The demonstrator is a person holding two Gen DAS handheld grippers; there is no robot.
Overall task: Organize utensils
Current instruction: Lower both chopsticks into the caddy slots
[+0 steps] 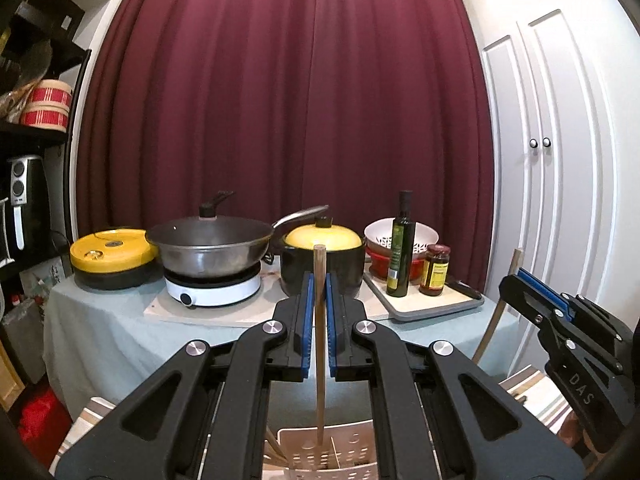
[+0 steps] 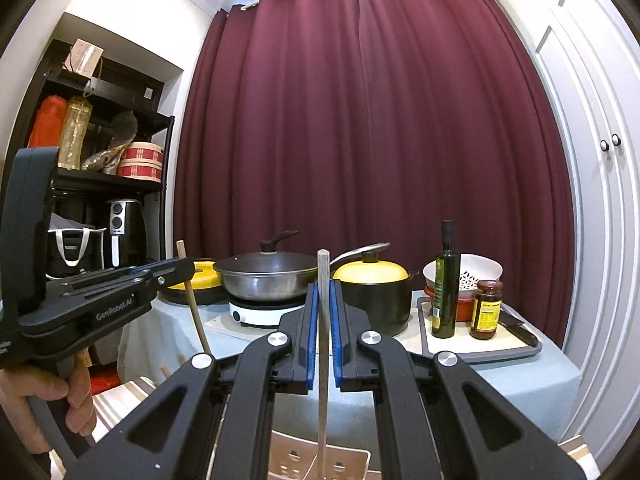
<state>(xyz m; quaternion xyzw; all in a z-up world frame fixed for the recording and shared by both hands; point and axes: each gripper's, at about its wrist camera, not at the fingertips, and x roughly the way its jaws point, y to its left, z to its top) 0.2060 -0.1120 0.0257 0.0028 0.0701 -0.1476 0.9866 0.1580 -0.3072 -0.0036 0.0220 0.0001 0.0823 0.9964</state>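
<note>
Both slender wooden chopsticks are upright, their lower tips dipping into the pale perforated plastic utensil holder (image 1: 332, 456), so I judge the sorting near its end: what remains is to let them drop in.

The left tongs (image 1: 319, 300) are nearly closed, their blue ribbed pads pinching the light brown, square-section wooden chopstick (image 1: 319, 344) above the holder. The right tongs (image 2: 325, 312) are closed likewise on a paler, greyish wooden chopstick (image 2: 323, 360), also over the holder.

Beyond the holder, on the cloth-covered counter (image 1: 120, 332), stand a steel wok (image 1: 212, 246) on a white hotplate and a black pot with a glossy yellow lid (image 1: 322, 260).
</note>
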